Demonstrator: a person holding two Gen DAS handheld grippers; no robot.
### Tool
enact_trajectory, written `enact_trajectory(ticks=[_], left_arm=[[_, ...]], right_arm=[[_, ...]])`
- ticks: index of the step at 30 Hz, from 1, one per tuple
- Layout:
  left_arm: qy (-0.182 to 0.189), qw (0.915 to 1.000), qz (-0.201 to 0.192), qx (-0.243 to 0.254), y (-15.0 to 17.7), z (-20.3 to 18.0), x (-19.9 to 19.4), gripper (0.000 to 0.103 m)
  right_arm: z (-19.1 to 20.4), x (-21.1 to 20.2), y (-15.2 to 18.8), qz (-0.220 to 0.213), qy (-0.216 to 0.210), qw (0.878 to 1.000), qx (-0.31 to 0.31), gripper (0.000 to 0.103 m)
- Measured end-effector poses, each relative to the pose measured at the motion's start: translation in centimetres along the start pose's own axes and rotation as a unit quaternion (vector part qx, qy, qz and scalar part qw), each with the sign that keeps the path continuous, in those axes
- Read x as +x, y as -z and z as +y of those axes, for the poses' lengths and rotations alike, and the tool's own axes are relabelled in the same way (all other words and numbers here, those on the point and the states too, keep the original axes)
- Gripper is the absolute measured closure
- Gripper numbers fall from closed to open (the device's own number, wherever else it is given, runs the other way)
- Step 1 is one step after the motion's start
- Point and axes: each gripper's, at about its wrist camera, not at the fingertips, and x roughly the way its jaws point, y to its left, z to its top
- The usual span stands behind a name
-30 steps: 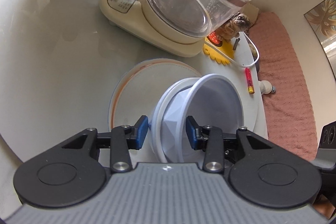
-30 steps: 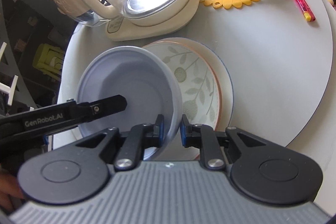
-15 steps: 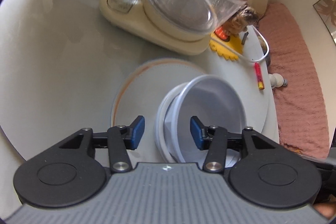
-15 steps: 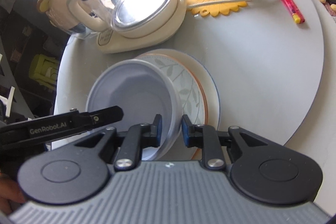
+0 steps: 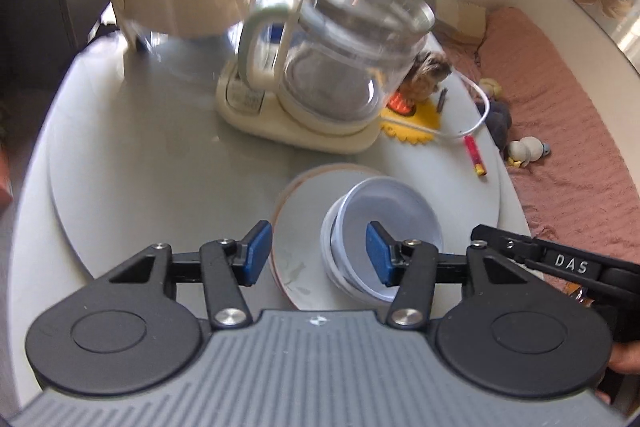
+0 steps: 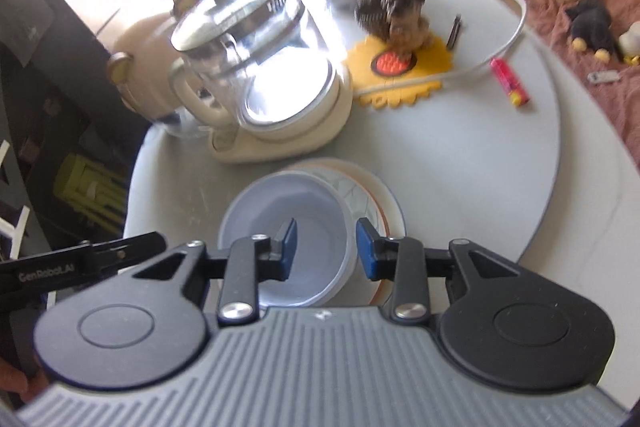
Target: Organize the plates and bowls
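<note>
The white bowl [image 5: 384,231] sits on the leaf-patterned plate [image 5: 296,227] in front of the glass kettle [image 5: 340,67], below both the left gripper [image 5: 316,251] and the right gripper [image 6: 326,247], whose jaws are opening and hold nothing.

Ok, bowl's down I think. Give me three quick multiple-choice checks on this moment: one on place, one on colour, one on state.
1. Where does the white bowl sit?
A. on the leaf-patterned plate
B. on the yellow mat
C. inside the kettle

2. What colour is the lighter on the table?
A. green
B. red with a yellow end
C. black

3. What is between the pads of the left gripper?
A. the bowl's rim, clamped
B. the plate's rim, clamped
C. nothing gripped

Answers: 1 A, the bowl rests on the plate's near side. 2 B, both views show it. 3 C, its jaws are opening, above the dishes.
</note>
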Motion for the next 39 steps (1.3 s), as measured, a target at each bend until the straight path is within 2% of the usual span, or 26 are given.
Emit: enact_trajectory(ticks=[3, 5, 10, 15, 17, 23, 25, 27, 30, 39], left_arm=[[0.009, 0.9993, -0.014, 0.035, 0.4, -0.6, -3.0, 0.043], [0.001, 0.9983, -0.025, 0.053, 0.9, -1.0, -4.9, 0.042], [-0.004, 0.9961, -0.053, 0.07, 2.3, -2.1, -9.7, 0.042], [0.005, 0.9947, -0.082, 0.062, 4.1, -3.5, -14.6, 0.042], [-0.002, 0.9933, -0.099, 0.06, 4.7, -4.3, -16.8, 0.042], [-0.02, 0.9883, -0.14, 0.056, 7.3, -6.8, -23.1, 0.04], [-0.026, 0.9863, -0.154, 0.054, 8.8, -7.9, -24.8, 0.038], [-0.025, 0.9846, -0.168, 0.044, 10.5, -8.8, -26.2, 0.022], [-0.046, 0.983, -0.175, 0.034, 12.9, -9.9, -27.6, 0.014], [-0.071, 0.9848, -0.156, 0.028, 17.3, -10.8, -29.7, 0.004]], right_arm=[[0.2, -2.4, 0.3, -0.019, 0.002, 1.0, 0.006, 0.067], [0.4, -4.2, 0.6, -0.036, 0.004, 0.999, 0.01, 0.067], [1.1, -8.9, 2.0, -0.069, -0.005, 0.998, 0.003, 0.066], [1.7, -13.2, 3.3, -0.103, -0.014, 0.994, -0.029, 0.066], [2.1, -15.2, 3.4, -0.127, -0.009, 0.991, -0.045, 0.066], [2.2, -21.2, 3.5, -0.173, -0.039, 0.981, -0.077, 0.066], [1.8, -22.9, 3.8, -0.179, -0.049, 0.979, -0.082, 0.066], [1.4, -24.2, 4.2, -0.169, -0.067, 0.98, -0.084, 0.066], [1.0, -26.0, 5.4, -0.169, -0.082, 0.977, -0.098, 0.066], [0.0, -28.5, 9.0, -0.159, -0.08, 0.976, -0.125, 0.066]])
